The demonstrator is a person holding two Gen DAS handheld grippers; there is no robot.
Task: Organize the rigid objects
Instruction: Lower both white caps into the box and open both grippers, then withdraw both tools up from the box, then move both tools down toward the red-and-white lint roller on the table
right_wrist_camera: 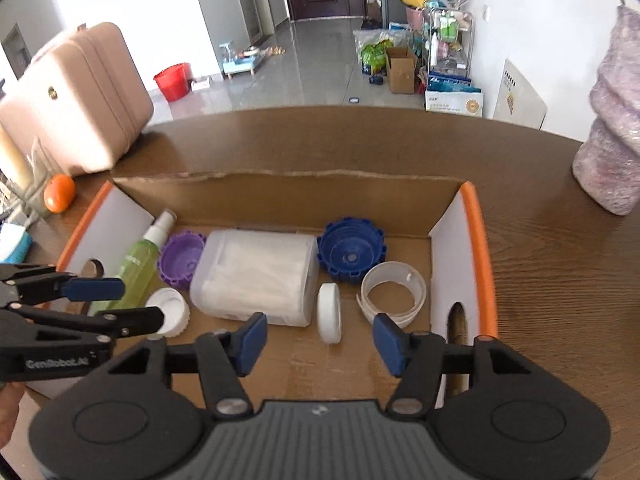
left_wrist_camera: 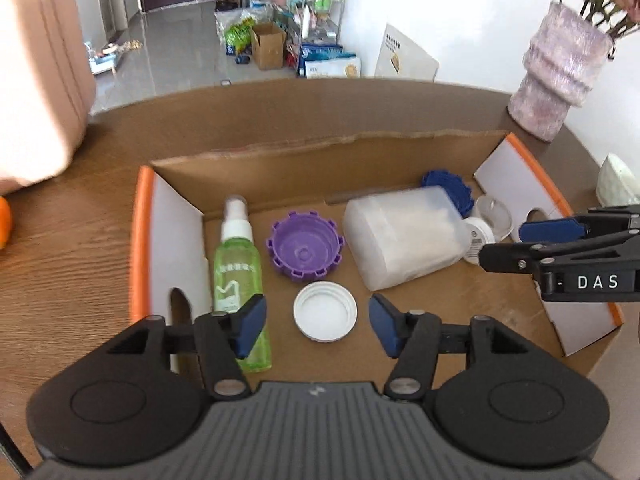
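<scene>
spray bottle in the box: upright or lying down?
Lying down. The spray bottle rests lengthwise on the box floor, nozzle toward the back wall.

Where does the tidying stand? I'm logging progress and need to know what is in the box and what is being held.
Done: the cardboard box already holds the green spray bottle, purple toothed cap, white screw lid, translucent plastic jar, blue toothed cap and clear plastic ring.
In hand: nothing; the left gripper and right gripper are open.
Left: an orange fruit sits outside; whether it belongs is unclear.

Purple cap, blue cap, green spray bottle (white nozzle)
</scene>
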